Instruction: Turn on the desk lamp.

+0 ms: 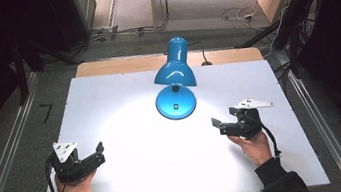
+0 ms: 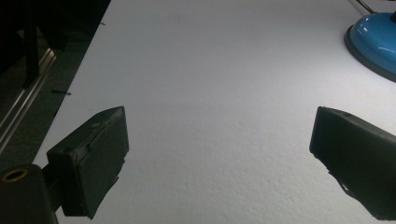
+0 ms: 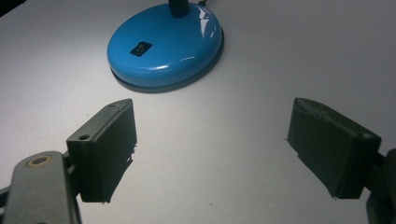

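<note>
A blue desk lamp (image 1: 174, 78) stands lit at the far middle of the white worktop (image 1: 134, 177), its round base (image 3: 166, 44) near the right tool (image 1: 225, 123) and well apart from the left tool (image 1: 97, 154), both tools released and empty.

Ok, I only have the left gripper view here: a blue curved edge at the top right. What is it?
Observer: The round base of a blue desk lamp. The high view shows its shade tilted down over a bright patch of the table.
Operator: Any switch on it?
Observer: Yes, the right gripper view shows a small black switch on top of the base.
Operator: And the right claw?
Observer: The right claw is open and empty, aimed at the base but apart from it.
</note>
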Demonstrator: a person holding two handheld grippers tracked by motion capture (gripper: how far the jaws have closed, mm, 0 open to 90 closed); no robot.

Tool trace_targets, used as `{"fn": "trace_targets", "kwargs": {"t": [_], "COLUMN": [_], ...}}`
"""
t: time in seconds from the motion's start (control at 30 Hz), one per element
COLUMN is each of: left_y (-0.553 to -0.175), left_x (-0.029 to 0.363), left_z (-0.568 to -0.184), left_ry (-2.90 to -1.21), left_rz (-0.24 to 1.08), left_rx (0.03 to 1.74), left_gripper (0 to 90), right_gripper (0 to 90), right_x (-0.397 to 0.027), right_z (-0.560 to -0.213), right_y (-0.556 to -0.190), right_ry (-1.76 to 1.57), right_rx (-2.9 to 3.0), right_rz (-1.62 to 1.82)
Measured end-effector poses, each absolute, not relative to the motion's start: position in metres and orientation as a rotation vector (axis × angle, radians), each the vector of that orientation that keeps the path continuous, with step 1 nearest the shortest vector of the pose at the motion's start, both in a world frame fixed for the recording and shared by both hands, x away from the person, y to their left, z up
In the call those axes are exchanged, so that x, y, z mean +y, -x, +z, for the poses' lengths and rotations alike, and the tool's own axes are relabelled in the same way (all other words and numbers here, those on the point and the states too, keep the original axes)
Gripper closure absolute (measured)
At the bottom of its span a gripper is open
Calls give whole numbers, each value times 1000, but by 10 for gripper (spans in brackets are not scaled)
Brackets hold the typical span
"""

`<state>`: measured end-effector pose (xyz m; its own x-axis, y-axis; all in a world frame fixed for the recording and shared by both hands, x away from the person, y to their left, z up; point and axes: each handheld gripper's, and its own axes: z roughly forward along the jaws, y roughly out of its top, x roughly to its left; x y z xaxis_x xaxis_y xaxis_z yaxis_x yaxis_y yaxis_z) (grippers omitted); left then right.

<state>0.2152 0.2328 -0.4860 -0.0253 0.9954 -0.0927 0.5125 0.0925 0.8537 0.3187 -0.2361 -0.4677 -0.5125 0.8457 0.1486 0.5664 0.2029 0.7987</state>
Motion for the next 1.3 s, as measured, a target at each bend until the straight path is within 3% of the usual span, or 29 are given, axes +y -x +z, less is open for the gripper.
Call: {"fn": "trace_targets", "kwargs": {"t": [0.53,1.3], "left_y": [-215,-212], "left_x": [234,238], "left_z": [-486,-486], "left_ry": [-1513,-1509], "left_rz": [830,828], "left_rx": [1635,1648], "left_gripper": [54,54], "right_gripper": [143,143], "right_x": [-257,-327], "right_z": [-466,-468], "right_y": [-312,-291], "right_ry": [-1347,-1455], "right_rx": [2126,2017], "right_rz": [1207,1150]}}
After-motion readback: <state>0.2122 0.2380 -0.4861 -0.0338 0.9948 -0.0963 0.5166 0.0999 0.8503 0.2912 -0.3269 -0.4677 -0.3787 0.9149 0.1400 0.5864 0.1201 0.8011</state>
